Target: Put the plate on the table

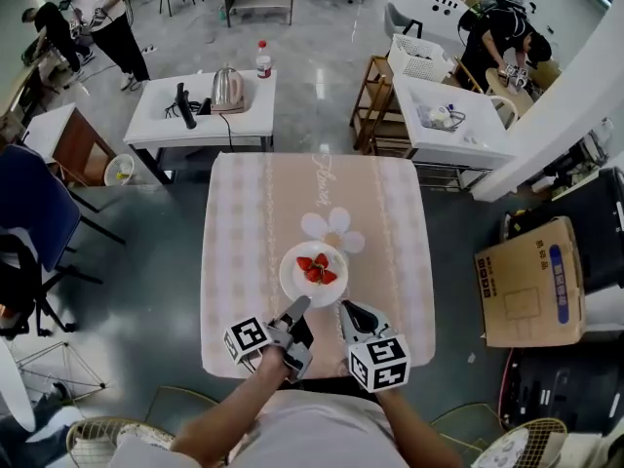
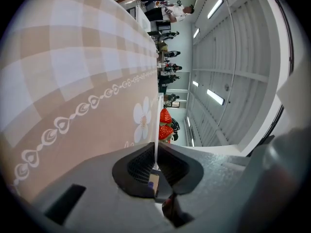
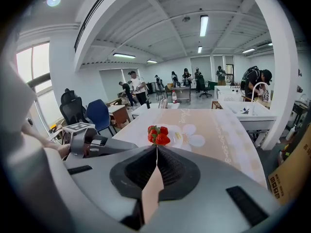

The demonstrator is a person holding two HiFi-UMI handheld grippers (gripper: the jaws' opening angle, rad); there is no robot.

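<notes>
The plate (image 1: pixel 292 281) is white and carries a small heap of red strawberries (image 1: pixel 316 268). It sits over the near middle of the table (image 1: pixel 244 261), just on the near side of a large white flower (image 1: pixel 331 228) printed on the pink checked cloth. No view shows whether it rests on the cloth or hangs just above it.

The left gripper (image 1: pixel 295 310) is clamped on the plate's near-left rim. In the left gripper view, the rim is a thin white edge pinched between the closed jaws. The right gripper (image 1: pixel 347 310) pinches the near-right rim in the same way, its jaws drawn together on the thin white edge.

At the far end of the cloth is a cursive word (image 1: pixel 327 177) that seems to read "Flower". A cardboard box (image 1: pixel 526 281) stands on the floor to the right and has a blue label, its print too small to read.
</notes>
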